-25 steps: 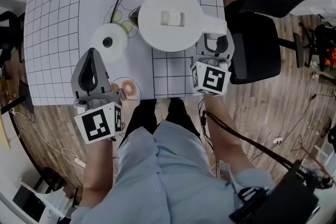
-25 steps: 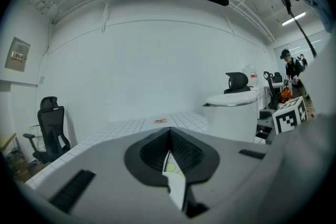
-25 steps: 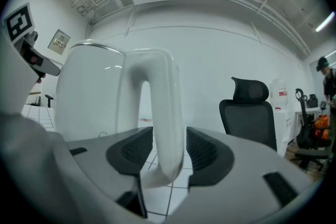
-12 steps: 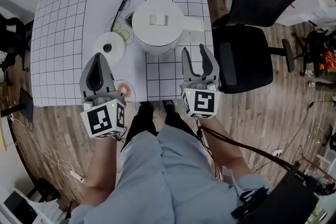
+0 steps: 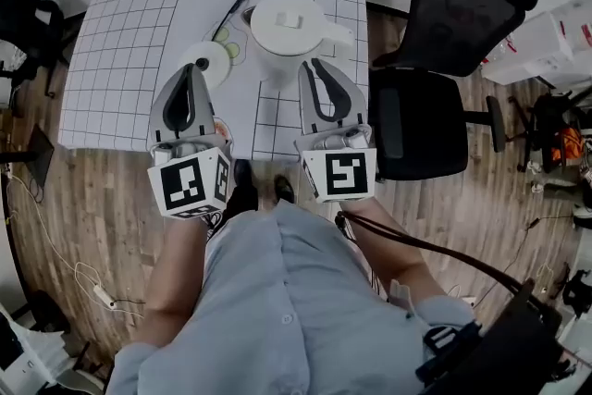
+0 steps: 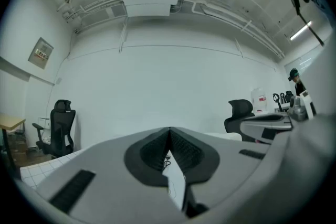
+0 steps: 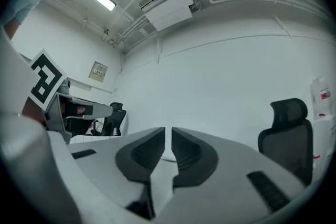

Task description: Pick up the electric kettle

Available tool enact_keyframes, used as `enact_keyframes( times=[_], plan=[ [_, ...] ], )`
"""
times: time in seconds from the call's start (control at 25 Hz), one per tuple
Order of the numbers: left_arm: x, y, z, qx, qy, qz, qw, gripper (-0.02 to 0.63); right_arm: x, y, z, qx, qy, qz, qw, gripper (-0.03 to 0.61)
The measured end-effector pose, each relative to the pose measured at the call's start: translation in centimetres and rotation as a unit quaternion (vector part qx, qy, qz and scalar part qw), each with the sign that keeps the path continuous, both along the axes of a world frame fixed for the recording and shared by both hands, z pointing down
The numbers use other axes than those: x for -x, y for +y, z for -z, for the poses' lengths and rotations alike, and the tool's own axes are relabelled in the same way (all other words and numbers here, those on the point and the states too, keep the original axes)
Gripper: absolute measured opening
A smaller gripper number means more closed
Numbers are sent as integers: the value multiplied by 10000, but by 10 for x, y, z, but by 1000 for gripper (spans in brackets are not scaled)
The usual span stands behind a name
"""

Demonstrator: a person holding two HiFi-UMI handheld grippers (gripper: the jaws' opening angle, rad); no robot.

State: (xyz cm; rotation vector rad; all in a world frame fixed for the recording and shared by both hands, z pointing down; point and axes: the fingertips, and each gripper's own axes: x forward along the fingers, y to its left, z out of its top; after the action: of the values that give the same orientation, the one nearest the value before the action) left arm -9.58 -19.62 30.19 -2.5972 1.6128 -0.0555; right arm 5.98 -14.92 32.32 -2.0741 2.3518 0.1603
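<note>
The right gripper (image 5: 314,63) is drawn back from the kettle (image 5: 289,25), its jaws just closing almost together on nothing. The left gripper (image 5: 193,69) is clenched and empty. The kettle stands unheld on the surface (image 5: 120,60) beyond them, so no lift is under way.

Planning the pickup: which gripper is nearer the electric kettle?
Right. The right gripper, jaws just closing with nothing between, is just short of the electric kettle; the left gripper is farther, by the round base.
</note>
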Motion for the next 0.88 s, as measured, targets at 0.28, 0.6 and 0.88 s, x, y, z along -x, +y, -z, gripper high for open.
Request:
enact_keyframes(
  times=[0.28,0.6,0.88],
  plan=[
    [6,5,21,-289,34,111,9995,-2,32,-8,40,-604,-238,440,9969,11],
    [10,7,25,-393,-9,145,9991,-2,47,-18,46,-648,-187,685,9954,2],
    [5,10,27,-466,-95,58,9989,-2,53,-21,47,-620,-220,774,9948,0]
  ],
)
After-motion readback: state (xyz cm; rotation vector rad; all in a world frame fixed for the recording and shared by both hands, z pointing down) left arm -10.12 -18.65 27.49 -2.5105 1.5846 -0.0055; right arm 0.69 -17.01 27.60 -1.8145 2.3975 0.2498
